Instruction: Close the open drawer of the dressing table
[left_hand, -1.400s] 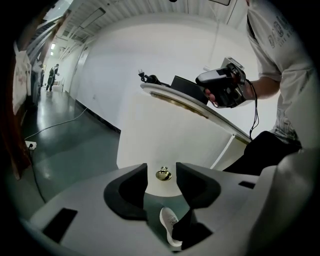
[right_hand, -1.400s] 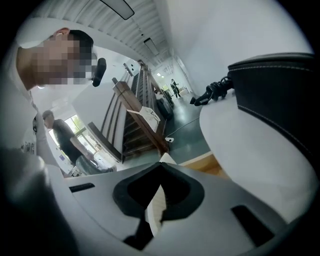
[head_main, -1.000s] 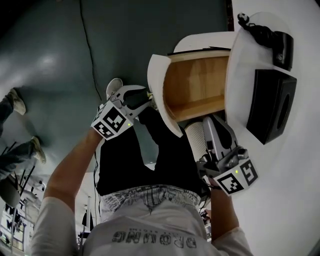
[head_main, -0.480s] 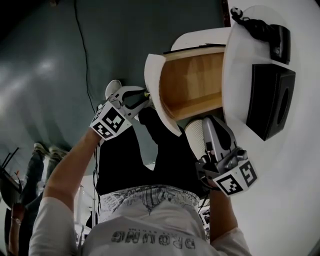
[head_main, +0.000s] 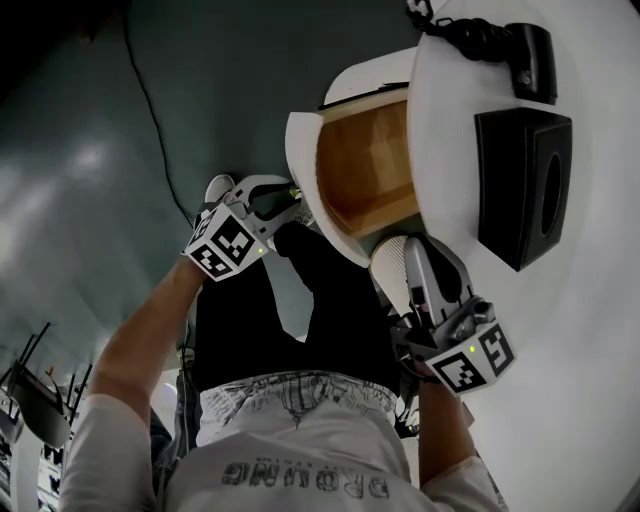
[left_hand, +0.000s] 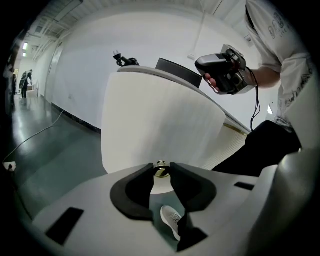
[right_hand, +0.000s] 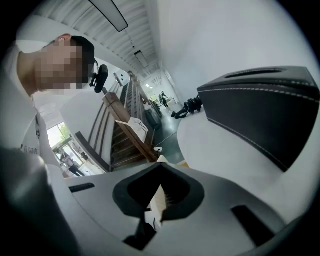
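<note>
**Left claw on the knob, drawer standing open**

Closest in, the person's two arms reach out over dark trousers, and one pale shoe (left_hand: 171, 223) shows on the floor below the left gripper (head_main: 287, 196). That gripper's jaws have just been closing and now stand narrow. Their black tips sit against either side of the small brass knob (left_hand: 160, 171), which fills the gap between them.

The right gripper (right_hand: 159, 165) is held lower at the person's right, by the edge of the table top and apart from the knob. Its jaws are together at the tips, with nothing between them.

Just beyond the left claw is the drawer (head_main: 302, 158). It is pulled well out from under the round white top of the dressing table (head_main: 590, 330). Its curved white front faces the person and its bare wooden inside is in plain sight.

Farther back, on the table top, a black box (head_main: 522, 186) with an oval opening stands near the drawer side. Beyond the box, at the far rim, lies a black plug (head_main: 497, 43) with its cable. Grey-green floor (head_main: 120, 150) spreads out to the left of the table.
</note>
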